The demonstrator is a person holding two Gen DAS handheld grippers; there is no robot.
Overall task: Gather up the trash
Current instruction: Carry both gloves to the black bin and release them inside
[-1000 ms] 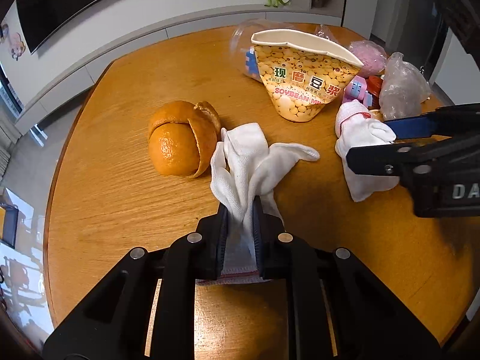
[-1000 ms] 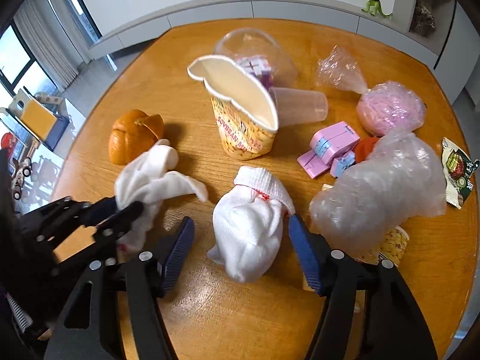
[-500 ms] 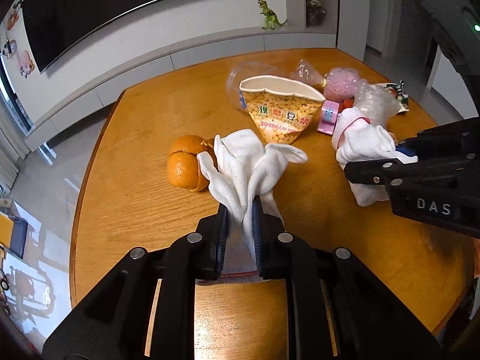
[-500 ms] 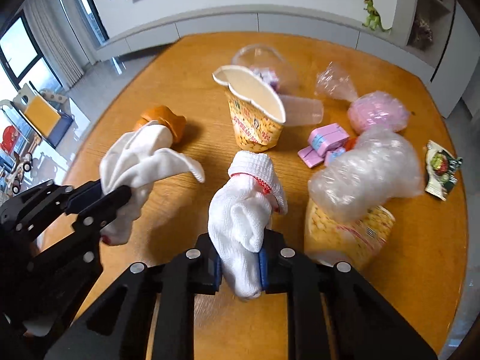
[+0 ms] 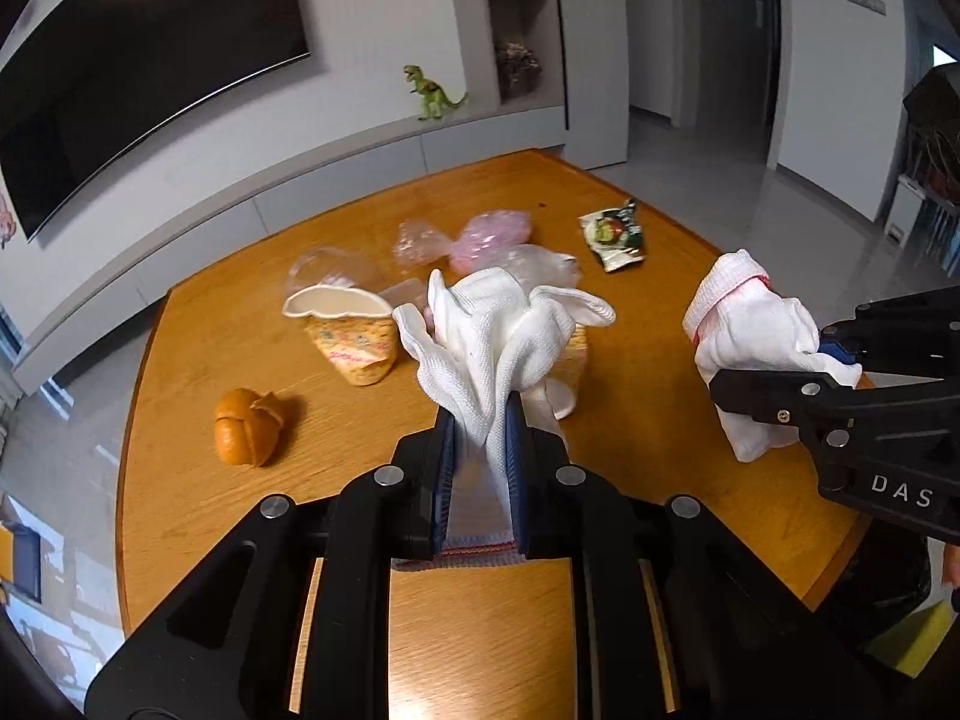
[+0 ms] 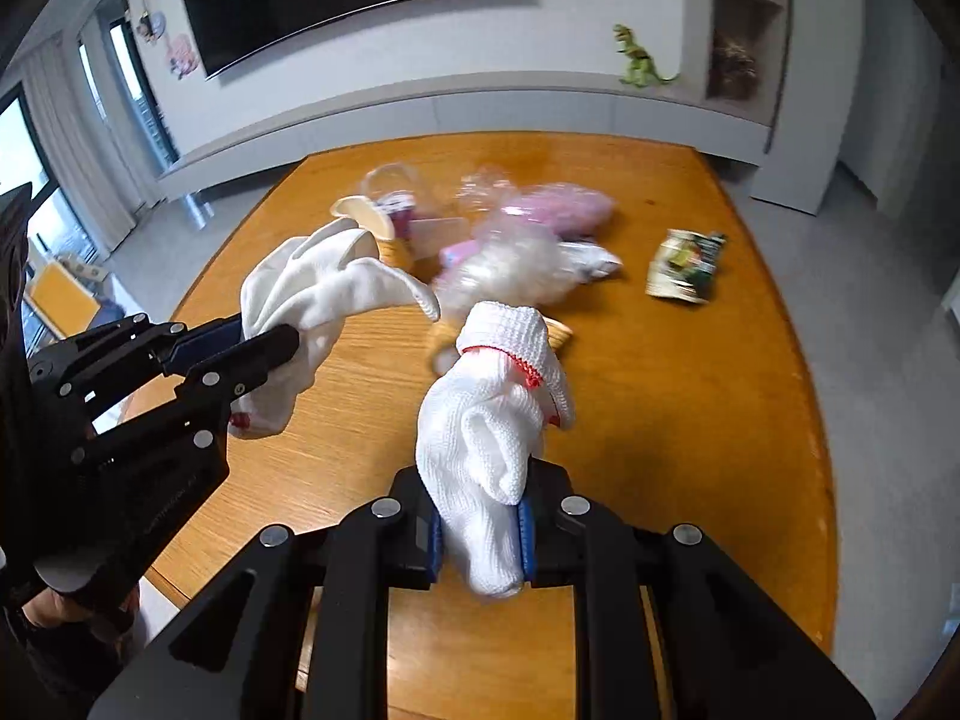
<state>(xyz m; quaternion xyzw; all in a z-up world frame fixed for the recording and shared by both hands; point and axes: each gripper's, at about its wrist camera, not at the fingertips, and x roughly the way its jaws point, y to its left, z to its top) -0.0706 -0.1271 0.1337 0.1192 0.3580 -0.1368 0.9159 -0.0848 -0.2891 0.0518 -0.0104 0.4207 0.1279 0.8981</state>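
My left gripper [image 5: 480, 426] is shut on a white knit glove [image 5: 498, 330] and holds it above the wooden table [image 5: 252, 372]. My right gripper [image 6: 480, 516] is shut on a second white glove with red trim [image 6: 492, 414], also lifted off the table. Each gripper shows in the other's view: the right one [image 5: 798, 366] at the right edge with its glove [image 5: 750, 324], the left one [image 6: 264, 336] at the left with its glove [image 6: 318, 282].
On the table lie an orange peel [image 5: 249, 426], a crushed soybean paper cup [image 5: 348, 330], clear plastic cups and bags [image 5: 420, 240], a pink bag [image 5: 492, 231], a green snack wrapper [image 5: 615, 231]. A black bag and yellow object [image 5: 918, 636] sit at the right edge.
Both grippers have risen and pulled back from the table with their gloves. The right gripper, open a second ago, closed on its glove and lifted it.
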